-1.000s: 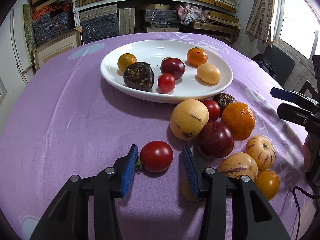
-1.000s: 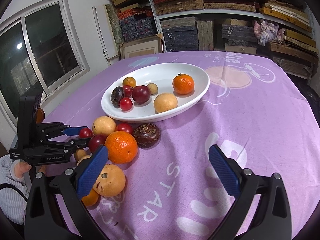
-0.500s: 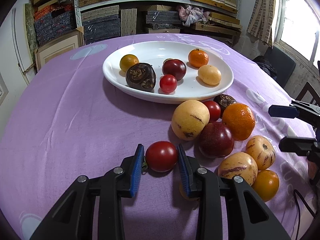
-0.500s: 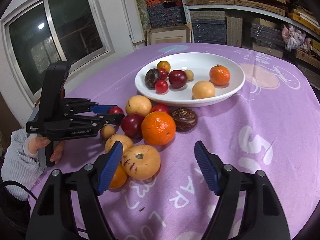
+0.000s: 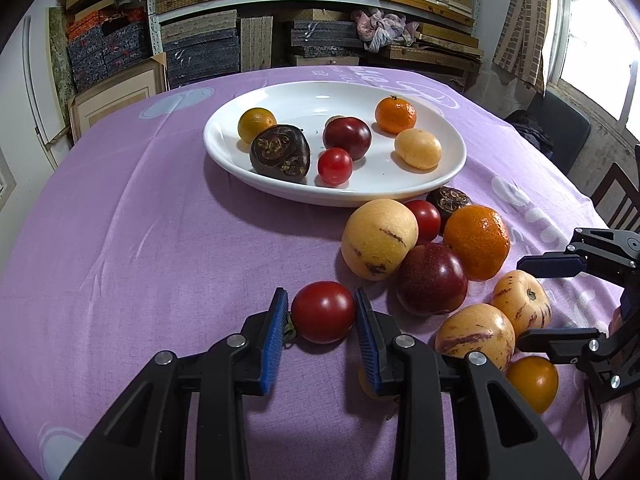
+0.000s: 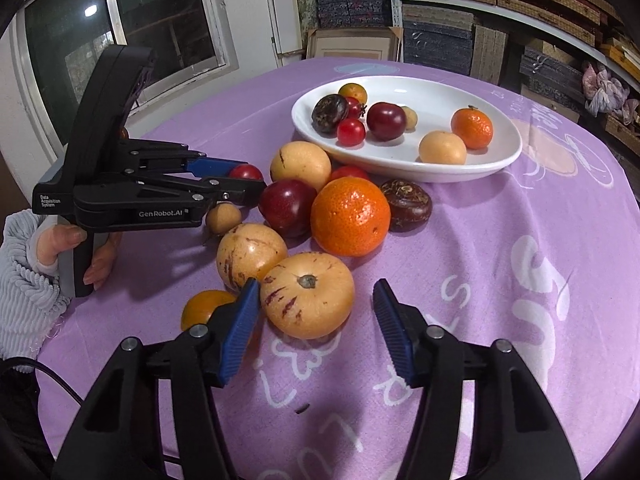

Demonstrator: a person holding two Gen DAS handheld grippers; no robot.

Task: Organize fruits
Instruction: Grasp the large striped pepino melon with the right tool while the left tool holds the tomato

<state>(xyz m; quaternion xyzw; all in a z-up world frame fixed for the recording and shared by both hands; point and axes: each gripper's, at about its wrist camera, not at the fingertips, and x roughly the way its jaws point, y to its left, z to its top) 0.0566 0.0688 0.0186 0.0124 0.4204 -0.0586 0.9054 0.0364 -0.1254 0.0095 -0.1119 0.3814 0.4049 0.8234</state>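
My left gripper [image 5: 322, 322] clamps red tomato [image 5: 323, 312] on cloth; white plate [image 5: 224, 152] dead ahead. My right gripper [image 6: 316, 318] closing around striped melon [image 6: 307, 300], left pad touching, right pad clear.

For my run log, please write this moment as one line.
left gripper: shut on red tomato | right gripper: closing around striped yellow fruit, one pad apart | white plate: partly filled
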